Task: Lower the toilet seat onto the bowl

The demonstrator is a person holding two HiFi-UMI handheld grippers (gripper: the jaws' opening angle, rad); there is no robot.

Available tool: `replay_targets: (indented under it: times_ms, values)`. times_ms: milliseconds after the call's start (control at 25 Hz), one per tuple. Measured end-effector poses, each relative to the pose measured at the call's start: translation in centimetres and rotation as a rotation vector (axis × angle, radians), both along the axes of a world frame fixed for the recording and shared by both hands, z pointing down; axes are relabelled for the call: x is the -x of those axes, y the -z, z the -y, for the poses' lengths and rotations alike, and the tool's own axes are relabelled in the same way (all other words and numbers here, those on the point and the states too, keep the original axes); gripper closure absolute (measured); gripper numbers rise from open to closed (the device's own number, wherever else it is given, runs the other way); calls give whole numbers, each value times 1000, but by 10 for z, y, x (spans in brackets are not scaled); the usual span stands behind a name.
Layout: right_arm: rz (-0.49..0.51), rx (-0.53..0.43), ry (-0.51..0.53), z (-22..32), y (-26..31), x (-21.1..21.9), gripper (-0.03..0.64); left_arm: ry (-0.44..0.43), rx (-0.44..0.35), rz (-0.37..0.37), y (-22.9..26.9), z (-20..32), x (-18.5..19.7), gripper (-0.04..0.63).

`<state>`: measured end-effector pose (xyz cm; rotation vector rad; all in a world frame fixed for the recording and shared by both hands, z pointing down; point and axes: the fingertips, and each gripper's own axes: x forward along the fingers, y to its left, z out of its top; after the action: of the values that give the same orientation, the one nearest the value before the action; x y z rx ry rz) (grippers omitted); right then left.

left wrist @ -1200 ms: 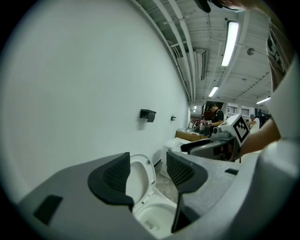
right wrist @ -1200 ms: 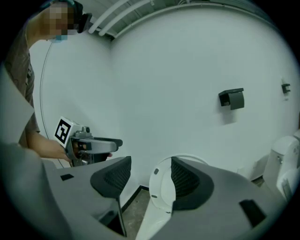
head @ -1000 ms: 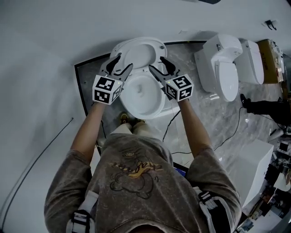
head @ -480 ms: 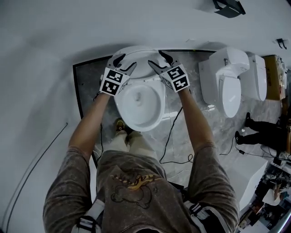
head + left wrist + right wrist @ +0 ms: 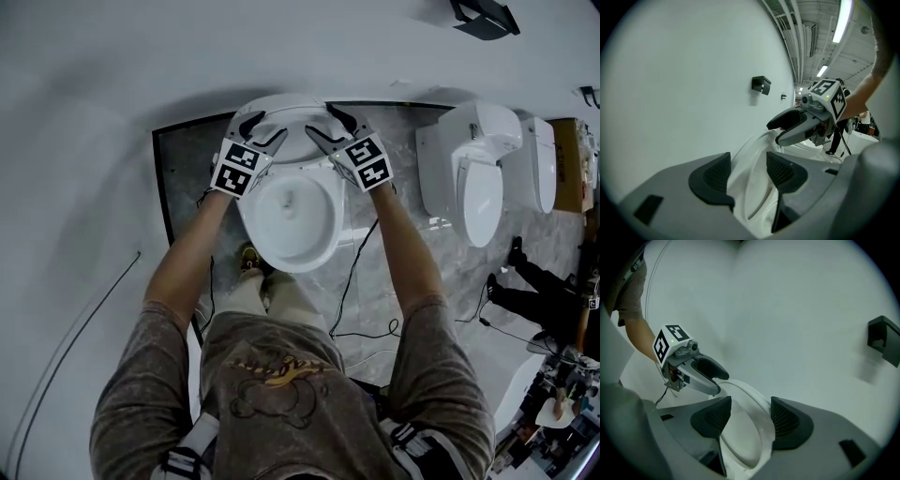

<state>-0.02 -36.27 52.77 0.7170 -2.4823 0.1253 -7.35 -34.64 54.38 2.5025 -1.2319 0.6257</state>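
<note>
A white toilet bowl (image 5: 291,211) stands against the pale wall, below me. Its white seat (image 5: 286,108) is raised, leaning back near the wall. My left gripper (image 5: 258,127) is at the seat's left side and my right gripper (image 5: 328,122) at its right side. In the left gripper view the left gripper (image 5: 747,173) is open, with the seat's rim (image 5: 754,154) running between its jaws and the right gripper (image 5: 787,129) just beyond. In the right gripper view the right gripper (image 5: 749,418) is open astride the seat rim (image 5: 757,408), facing the left gripper (image 5: 705,376).
A dark floor mat (image 5: 183,169) lies under the toilet. Two more white toilets (image 5: 483,178) (image 5: 544,155) stand to the right. Black cables (image 5: 352,281) trail over the marble floor. A black bracket (image 5: 483,17) hangs on the wall. Another person's legs (image 5: 539,291) are at the far right.
Both grippers have moved from over the bowl up to the raised seat by the wall. Over the last half second they have barely shifted.
</note>
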Motion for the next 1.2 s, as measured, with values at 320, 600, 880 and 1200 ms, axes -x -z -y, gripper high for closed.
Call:
replay_targets:
  times_ms: [320,600,880,1200]
  values:
    - [24,33,-25,-26,9,-7,354,-52,36,-17,8,-26,-5,360]
    - [23,38,-66,-83,16,-21,357,-37,55,-8,16,-77,-7,462]
    - [40,61,-125,-141,13,-39,388,-86,62,15,10,-136,-20,485]
    - [83,88,-211,-202,0,-65,459,-87,94,8,-5,-202,-39,480]
